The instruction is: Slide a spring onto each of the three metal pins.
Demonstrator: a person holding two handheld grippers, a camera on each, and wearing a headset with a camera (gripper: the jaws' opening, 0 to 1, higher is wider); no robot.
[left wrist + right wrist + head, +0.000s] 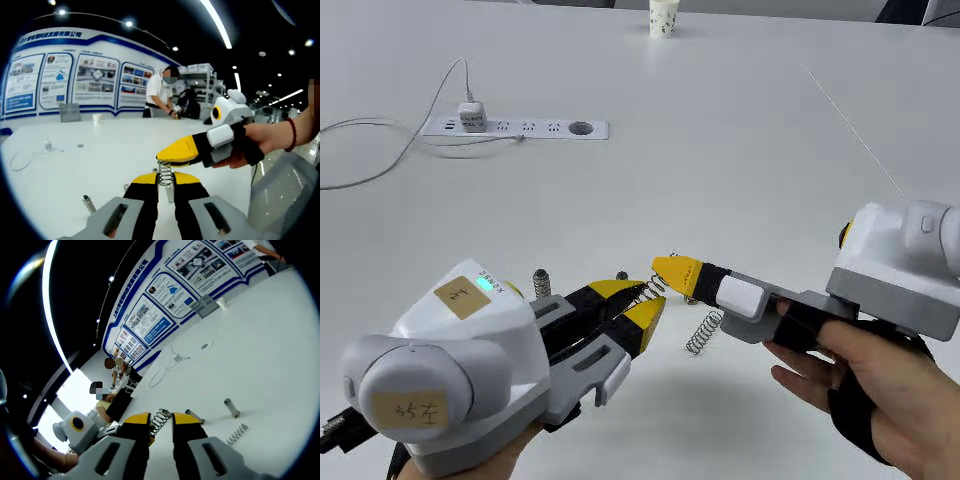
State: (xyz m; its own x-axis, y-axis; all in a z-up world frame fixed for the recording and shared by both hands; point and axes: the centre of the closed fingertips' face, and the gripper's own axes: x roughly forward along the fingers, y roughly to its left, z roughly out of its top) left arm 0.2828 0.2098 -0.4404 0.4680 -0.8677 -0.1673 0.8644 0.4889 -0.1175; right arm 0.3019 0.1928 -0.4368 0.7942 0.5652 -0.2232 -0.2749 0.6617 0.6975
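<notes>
Two grippers: left gripper (pixel 645 300) and right gripper (pixel 665 268) meet tip to tip low over the table (pixel 740 150). Probably one steadies while the other lines up.
Held spring (pixel 654 287): sits between the two sets of tips, clear of the table. In the left gripper view it stands upright out of the left tips.
Left gripper state: clenched on the held spring's lower end.
Right gripper state: its yellow tip touches the held spring's top. Whether its jaws pinch the coil, cannot tell.
Sprung pin (pixel 541 283): upright and already wearing a coil, left of the left gripper and apart from it.
Second pin (pixel 622 275): just behind the left tips, too small to say if bare.
Loose spring (pixel 703 332): flat on the table under the right gripper, touching no pin.
Read: held high so the coil's open end can be aimed down over a pin.
</notes>
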